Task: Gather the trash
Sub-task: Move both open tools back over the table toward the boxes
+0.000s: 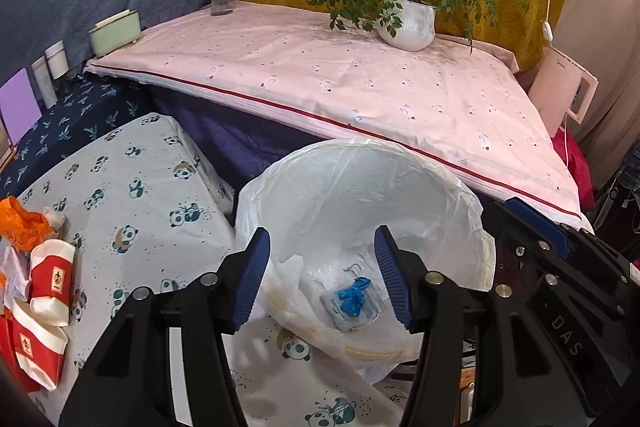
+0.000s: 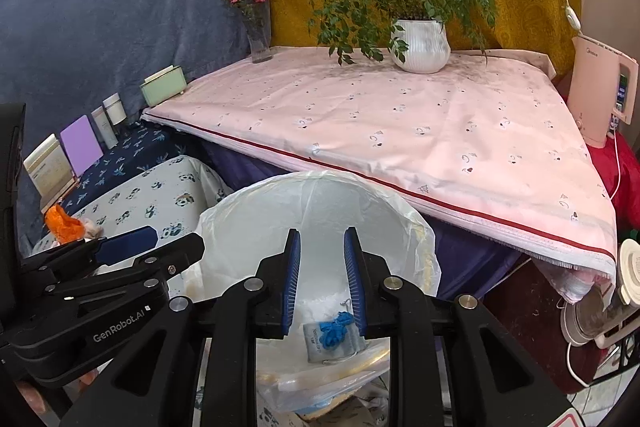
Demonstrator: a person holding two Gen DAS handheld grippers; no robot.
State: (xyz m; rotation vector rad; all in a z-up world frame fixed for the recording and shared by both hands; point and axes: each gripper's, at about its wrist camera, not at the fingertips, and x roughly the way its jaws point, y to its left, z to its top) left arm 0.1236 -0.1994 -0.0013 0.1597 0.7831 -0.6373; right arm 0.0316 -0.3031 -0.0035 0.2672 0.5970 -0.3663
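Jaws of both grippers hang apart above the blue-printed packet [image 1: 354,301] in the bin [image 1: 400,163].

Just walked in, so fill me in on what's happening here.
A person is collecting trash with two handheld tongs. Both the left tongs and right tongs hang open and empty over the lined bin; a blue-printed packet lies inside. Red-and-white paper cups and an orange wrapper remain on the panda cloth.
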